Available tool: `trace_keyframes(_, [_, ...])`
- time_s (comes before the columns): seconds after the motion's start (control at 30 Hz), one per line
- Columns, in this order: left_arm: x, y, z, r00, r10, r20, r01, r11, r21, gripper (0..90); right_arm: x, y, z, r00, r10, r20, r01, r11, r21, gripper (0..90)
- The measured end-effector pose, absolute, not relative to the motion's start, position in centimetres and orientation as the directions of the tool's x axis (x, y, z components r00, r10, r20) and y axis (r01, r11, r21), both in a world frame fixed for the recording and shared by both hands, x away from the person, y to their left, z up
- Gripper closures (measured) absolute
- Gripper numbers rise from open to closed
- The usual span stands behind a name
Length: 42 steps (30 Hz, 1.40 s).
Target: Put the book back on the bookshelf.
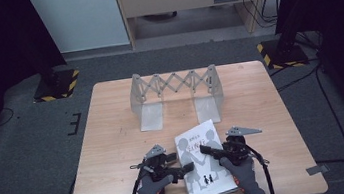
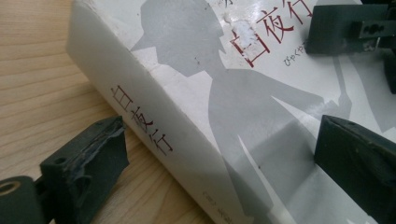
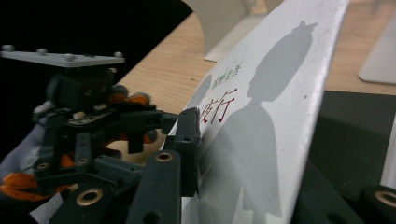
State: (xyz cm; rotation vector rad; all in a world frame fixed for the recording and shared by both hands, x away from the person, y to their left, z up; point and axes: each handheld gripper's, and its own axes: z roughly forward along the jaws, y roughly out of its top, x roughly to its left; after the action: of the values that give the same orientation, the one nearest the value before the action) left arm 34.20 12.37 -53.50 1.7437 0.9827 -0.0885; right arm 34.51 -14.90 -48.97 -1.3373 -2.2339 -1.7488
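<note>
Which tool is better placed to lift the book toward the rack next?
Right. The right tool is already shut on the book at its far edge. The left tool stands open astride the spine, pressing nothing. The right could probably lift, with the left steadying.

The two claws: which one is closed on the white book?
The right claw: its jaws are shut on the book. The left claw stands open, astride the spine, without pressing it.
</note>
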Motion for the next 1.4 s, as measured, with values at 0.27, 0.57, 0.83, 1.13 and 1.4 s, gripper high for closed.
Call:
trace_keyframes(0.27, [34.3,12.7,-53.3,0.670,0.524,-0.527,0.643,-0.053,0.764,0.0,33.9,-15.0,-48.4,-0.700,0.551,0.454,0.549,0.009,0.836,73.6])
trace_keyframes(0.57, [34.3,12.4,-53.6,0.666,0.475,-0.575,0.673,-0.048,0.738,0.0,34.1,-15.2,-48.4,-0.722,0.516,0.461,0.547,0.018,0.837,74.1])
trace_keyframes(0.83, [34.8,12.2,-54.2,0.622,0.489,-0.611,0.723,-0.059,0.688,0.2,35.1,-15.4,-49.5,-0.669,0.543,0.508,0.620,0.030,0.784,69.4])
trace_keyframes(1.13, [34.8,12.0,-54.5,0.603,0.509,-0.615,0.737,-0.060,0.673,1.5,35.5,-15.3,-49.5,-0.665,0.615,0.424,0.615,0.127,0.779,50.0])
trace_keyframes(1.4, [34.7,12.1,-54.5,0.606,0.532,-0.592,0.727,-0.068,0.683,6.1,35.6,-15.7,-50.3,-0.646,0.700,0.304,0.576,0.185,0.796,27.5])
